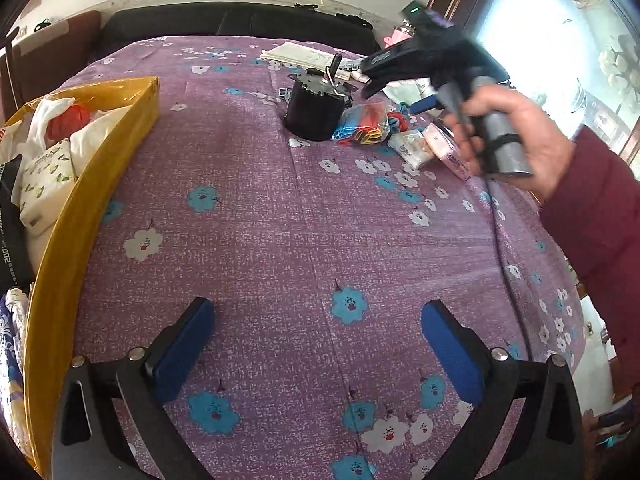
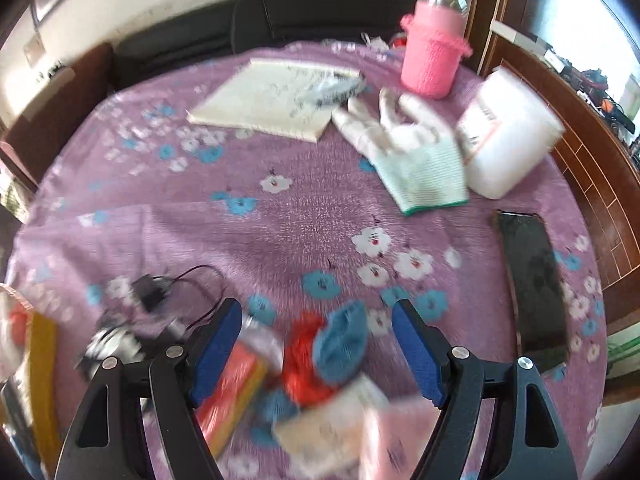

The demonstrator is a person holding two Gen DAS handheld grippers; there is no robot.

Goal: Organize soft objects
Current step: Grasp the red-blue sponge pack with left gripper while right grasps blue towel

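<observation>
Several soft things lie heaped under your right gripper [image 2: 316,354], whose jaws stand wide and empty like the left gripper [image 1: 318,346]: the blue-and-red cloth bundle [image 2: 328,350] looks light and limp, so pinch it deep across its bunched middle.

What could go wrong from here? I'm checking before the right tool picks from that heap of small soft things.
The right tool hangs open over a tight heap: a red and blue fabric bundle lies against tissue packs, so it may pinch several at once. The view is blurred, so aim may be off. A black cable lies close by and could snag.
</observation>
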